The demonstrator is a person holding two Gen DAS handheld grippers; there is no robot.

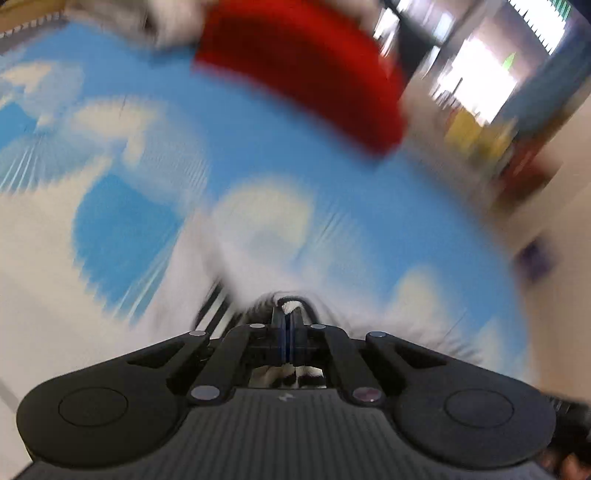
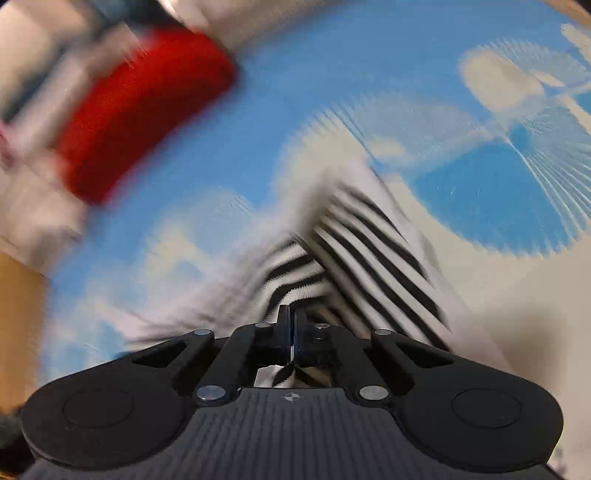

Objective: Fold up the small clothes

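Both views are blurred by motion. A black-and-white striped small garment [image 2: 354,251] is held over a blue and white cloud-patterned cloth [image 2: 280,110]. My right gripper [image 2: 291,314] is shut on one part of the striped garment, which stretches away to the upper right. My left gripper [image 1: 290,308] is shut on another part of it; a bit of striped fabric [image 1: 288,378] shows between its fingers. A red folded cloth [image 1: 303,70] lies at the far side of the surface, and also shows in the right wrist view [image 2: 140,110].
The cloud-patterned cloth [image 1: 184,129] covers the work surface. White and grey fabric [image 1: 162,22] lies beyond the red cloth. A bright room with coloured items [image 1: 480,122] is at the right. A wooden edge [image 2: 18,317] shows at the left.
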